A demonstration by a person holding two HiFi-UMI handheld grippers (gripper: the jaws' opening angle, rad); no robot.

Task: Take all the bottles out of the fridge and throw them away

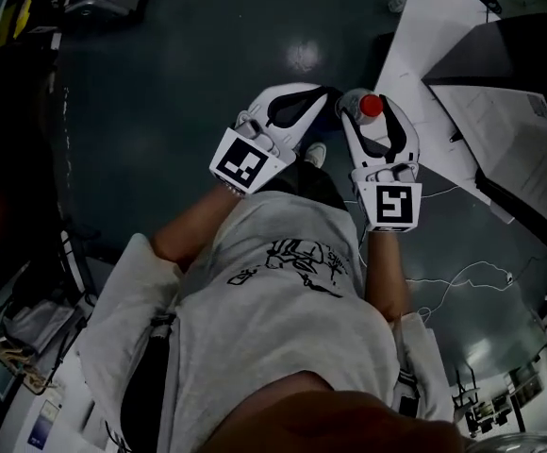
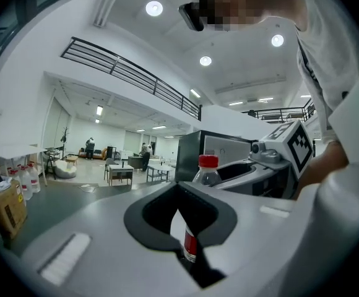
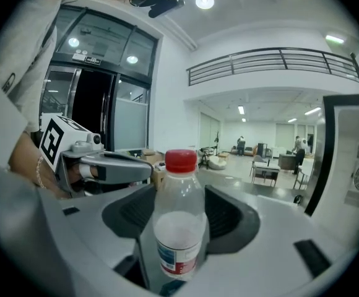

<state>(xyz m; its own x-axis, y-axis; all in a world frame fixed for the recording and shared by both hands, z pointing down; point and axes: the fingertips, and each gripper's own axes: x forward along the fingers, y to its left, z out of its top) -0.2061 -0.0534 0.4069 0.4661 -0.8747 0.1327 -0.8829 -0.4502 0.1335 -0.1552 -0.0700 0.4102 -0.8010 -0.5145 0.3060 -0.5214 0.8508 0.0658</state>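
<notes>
Above the dark floor (image 1: 179, 92), the right gripper (image 1: 375, 125) clenched a clear bottle (image 3: 178, 228) upright by its body, red cap (image 3: 181, 161) on top. The left gripper (image 1: 323, 95) had its jaws closed together on nothing. This looked like the carry-to-bin step. The next move would call for finding a bin, and none showed.

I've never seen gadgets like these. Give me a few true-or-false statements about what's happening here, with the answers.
1. The right gripper grips a bottle with a red cap. True.
2. The left gripper grips a second bottle. False: its jaws are together with nothing between them.
3. The two grippers are held close side by side. True.
4. The bottle lies on its side in the jaws. False: it stands upright, cap on top.
</notes>
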